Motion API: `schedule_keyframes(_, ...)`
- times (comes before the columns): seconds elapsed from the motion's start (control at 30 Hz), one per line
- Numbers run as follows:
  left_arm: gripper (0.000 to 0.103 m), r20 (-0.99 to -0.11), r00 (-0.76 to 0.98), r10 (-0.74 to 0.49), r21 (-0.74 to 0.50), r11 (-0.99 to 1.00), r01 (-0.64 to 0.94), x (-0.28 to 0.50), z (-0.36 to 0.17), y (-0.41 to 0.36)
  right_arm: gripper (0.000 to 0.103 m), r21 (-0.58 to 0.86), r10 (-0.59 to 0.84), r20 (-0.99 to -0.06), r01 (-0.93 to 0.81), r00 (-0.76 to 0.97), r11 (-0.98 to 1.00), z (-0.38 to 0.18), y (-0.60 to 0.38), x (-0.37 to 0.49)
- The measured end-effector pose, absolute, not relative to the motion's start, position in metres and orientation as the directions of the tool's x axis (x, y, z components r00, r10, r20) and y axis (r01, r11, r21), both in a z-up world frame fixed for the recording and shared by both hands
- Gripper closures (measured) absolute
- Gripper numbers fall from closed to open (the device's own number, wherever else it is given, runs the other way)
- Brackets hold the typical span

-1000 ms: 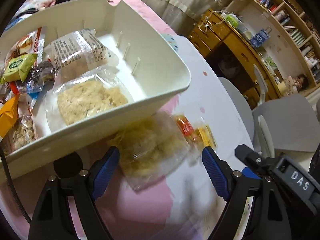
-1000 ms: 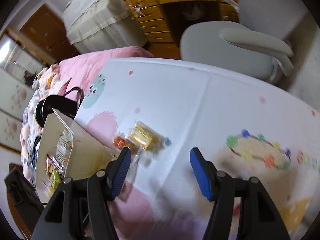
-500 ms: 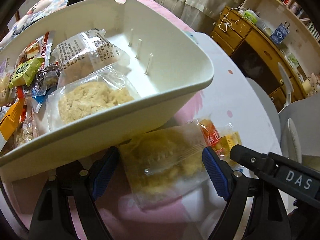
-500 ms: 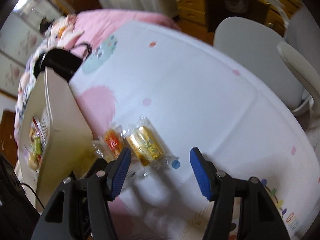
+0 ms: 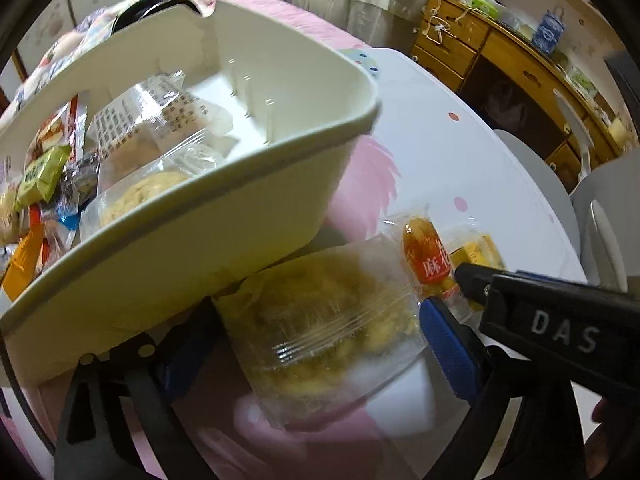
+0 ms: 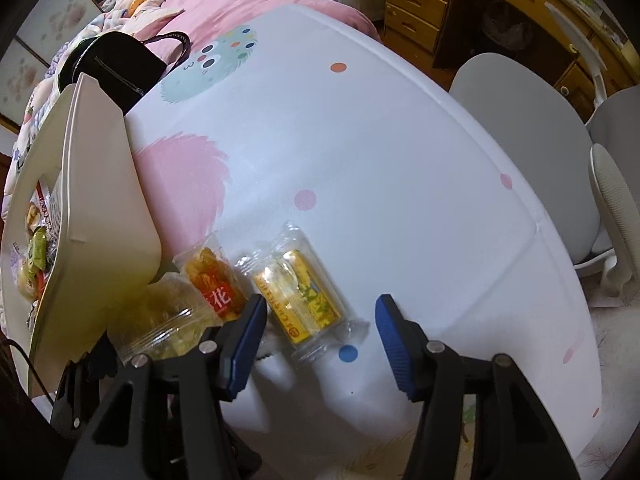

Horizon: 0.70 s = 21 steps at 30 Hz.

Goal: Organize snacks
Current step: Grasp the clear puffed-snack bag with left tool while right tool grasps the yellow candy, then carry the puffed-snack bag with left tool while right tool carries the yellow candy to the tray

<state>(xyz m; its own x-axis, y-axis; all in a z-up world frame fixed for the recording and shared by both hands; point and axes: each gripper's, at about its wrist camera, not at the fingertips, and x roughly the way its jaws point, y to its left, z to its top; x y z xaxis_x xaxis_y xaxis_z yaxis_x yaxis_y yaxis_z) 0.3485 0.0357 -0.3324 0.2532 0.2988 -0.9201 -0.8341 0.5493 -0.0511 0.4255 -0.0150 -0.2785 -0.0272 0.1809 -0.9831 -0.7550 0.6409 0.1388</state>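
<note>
A clear-wrapped pastry [image 5: 320,332], light, soft and crushable, best pinched at its crimped edge, lies on the desk [image 6: 360,140] between the left tool's [image 5: 316,344] wide-open jaws, beside the snack-filled cream bin [image 5: 248,184], while the right tool [image 6: 318,336] gapes empty over a yellow bar [image 6: 298,300].
</note>
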Motion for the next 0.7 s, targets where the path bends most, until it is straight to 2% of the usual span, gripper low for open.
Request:
schedule_keyframes(0.07,0.013,-0.915,0.255,0.314,-0.037,0.563,-0.826,0.35,-0.332,0.032,0.065,0.104,0.172,-0.985,-0.778,0.004,0.619,-0.277,-0.013,0.42)
schedule_keyframes(0.1,0.015,-0.911,0.259,0.32,-0.032,0.572,-0.82,0.352,-0.332,0.032,0.074,0.092,0.168,-0.986,-0.789,0.015,0.607,-0.277,-0.012,0.419)
schedule_keyframes(0.13,0.016,-0.91,0.261,0.322,-0.032,0.574,-0.818,0.35,-0.332,0.028,0.076,0.086,0.168,-0.986,-0.797,0.02,0.597,-0.276,-0.01,0.418)
schedule_keyframes(0.2,0.028,-0.904,0.273,0.328,-0.032,0.585,-0.811,0.351,-0.33,0.027,0.077,0.09,0.181,-0.983,-0.801,0.024,0.591,-0.275,-0.009,0.417)
schedule_keyframes(0.3,0.034,-0.897,0.29,0.335,-0.031,0.606,-0.795,0.351,-0.329,0.024,0.077,0.086,0.178,-0.984,-0.792,0.029,0.605,-0.274,-0.013,0.416)
schedule_keyframes(0.5,0.04,-0.894,0.309,0.325,-0.027,0.649,-0.76,0.345,-0.328,0.025,0.077,0.072,0.144,-0.989,-0.699,0.044,0.711,-0.273,-0.038,0.426)
schedule_keyframes(0.7,0.041,-0.91,0.303,0.284,-0.023,0.694,-0.72,0.326,-0.325,0.023,0.077,0.098,0.137,-0.99,-0.587,0.022,0.804,-0.27,-0.068,0.418)
